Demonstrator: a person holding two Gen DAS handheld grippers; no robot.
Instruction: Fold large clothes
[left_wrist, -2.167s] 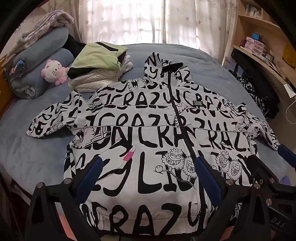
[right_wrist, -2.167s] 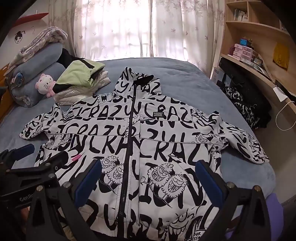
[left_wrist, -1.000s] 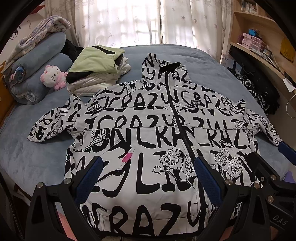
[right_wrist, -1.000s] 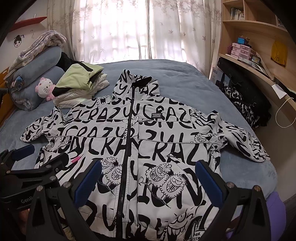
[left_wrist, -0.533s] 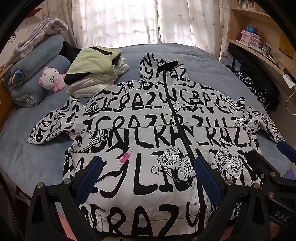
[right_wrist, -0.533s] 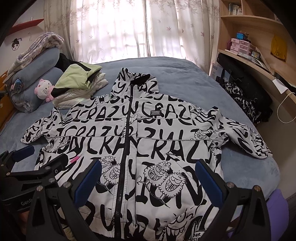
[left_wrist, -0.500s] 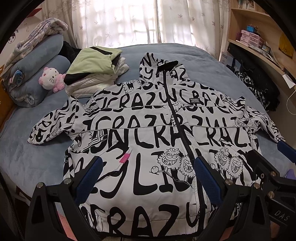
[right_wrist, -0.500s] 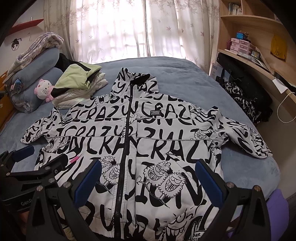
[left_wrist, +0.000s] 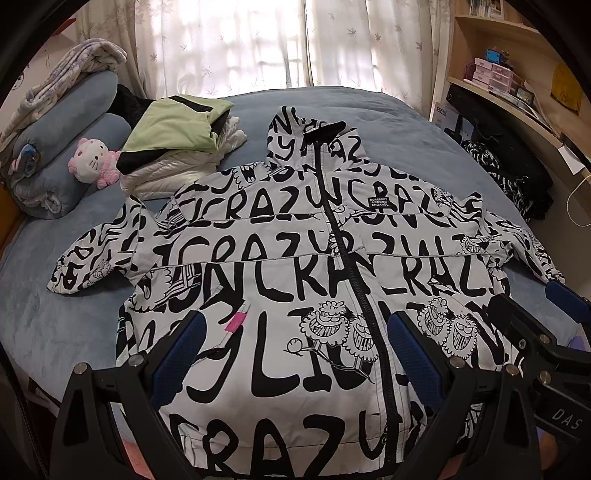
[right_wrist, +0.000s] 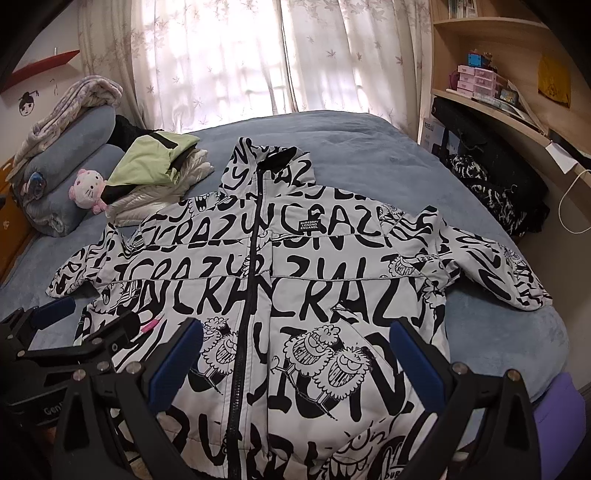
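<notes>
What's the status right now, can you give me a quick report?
Left gripper open, empty, above jacket hem. Right gripper open, empty. Printed jacket flat on bed, zipped, sleeves spread, unfolded. Folded clothes pile near left shoulder, not blocking.

Daylight glowed through sheer leaf-print curtains (right_wrist: 236, 62) at twelve o'clock, behind a bed (right_wrist: 369, 147) covered in blue. At three o'clock stood wooden shelves (right_wrist: 491, 48) holding small boxes. At ten o'clock rolled blue bedding (left_wrist: 55, 147) lay against a pale wall (right_wrist: 40, 44) carrying a red shelf (right_wrist: 40, 70).
</notes>
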